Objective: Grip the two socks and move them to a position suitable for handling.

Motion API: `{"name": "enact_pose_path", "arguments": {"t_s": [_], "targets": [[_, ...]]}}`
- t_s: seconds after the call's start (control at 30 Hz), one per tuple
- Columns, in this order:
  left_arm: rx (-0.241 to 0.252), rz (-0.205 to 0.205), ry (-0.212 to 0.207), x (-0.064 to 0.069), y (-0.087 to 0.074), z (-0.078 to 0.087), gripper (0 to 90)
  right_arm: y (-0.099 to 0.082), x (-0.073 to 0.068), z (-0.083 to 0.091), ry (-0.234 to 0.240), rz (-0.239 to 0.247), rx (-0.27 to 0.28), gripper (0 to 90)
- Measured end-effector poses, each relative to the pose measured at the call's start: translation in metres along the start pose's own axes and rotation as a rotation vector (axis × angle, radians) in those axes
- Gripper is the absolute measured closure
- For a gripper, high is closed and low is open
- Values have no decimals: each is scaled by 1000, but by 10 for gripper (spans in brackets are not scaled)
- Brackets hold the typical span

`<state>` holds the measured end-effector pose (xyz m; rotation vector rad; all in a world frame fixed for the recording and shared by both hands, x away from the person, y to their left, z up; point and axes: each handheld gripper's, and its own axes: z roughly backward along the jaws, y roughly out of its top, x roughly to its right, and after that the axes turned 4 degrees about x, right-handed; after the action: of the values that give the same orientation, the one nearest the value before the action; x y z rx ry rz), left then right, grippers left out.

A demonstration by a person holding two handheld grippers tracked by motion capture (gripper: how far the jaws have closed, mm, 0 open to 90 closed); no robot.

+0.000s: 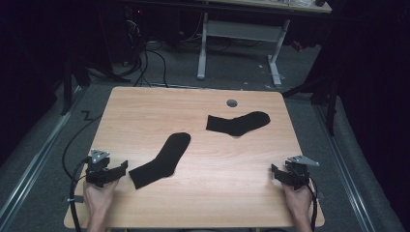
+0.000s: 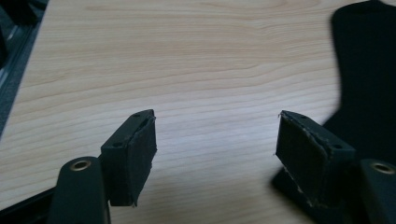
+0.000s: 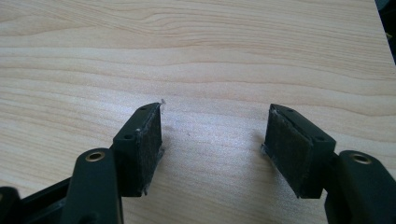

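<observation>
At the near left corner of the bench (image 1: 145, 104), the left claw (image 1: 120, 168) is released, jaws spread over bare wood with nothing between them. Just beside its right jaw lies the cuff end of the near black sock (image 1: 162, 160), which runs diagonally away toward the bench centre. At the near right corner, the right claw (image 1: 276, 171) is likewise released over bare wood. Well apart, the far black sock (image 1: 238, 123) lies flat near a grey grommet (image 1: 232, 103).
</observation>
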<state>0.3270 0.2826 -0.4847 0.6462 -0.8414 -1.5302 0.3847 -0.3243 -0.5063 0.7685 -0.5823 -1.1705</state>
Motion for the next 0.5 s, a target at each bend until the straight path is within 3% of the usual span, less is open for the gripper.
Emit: {"name": "enact_pose_path", "arguments": {"t_s": [0.03, 0.1, 0.13, 0.23, 0.33, 0.4, 0.5], "targets": [[0, 0, 0, 0, 0, 0, 297, 0, 0, 0, 0, 0, 0, 367], [7, -20, -38, 17, 4, 4, 304, 0, 0, 0, 0, 0, 0, 367], [7, -20, -38, 17, 4, 4, 310, 0, 0, 0, 0, 0, 0, 366], [-13, -45, -62, 36, 9, 4, 326, 0, 0, 0, 1, 0, 0, 366], [-42, -33, -96, 54, 14, 0, 343, 0, 0, 0, 1, 0, 0, 366], [-59, -63, -96, 71, 18, -5, 363, 0, 0, 0, 5, 6, 0, 365], [-73, -89, -95, 81, 20, -10, 375, 0, 0, 0, 8, 10, -1, 365]]}}
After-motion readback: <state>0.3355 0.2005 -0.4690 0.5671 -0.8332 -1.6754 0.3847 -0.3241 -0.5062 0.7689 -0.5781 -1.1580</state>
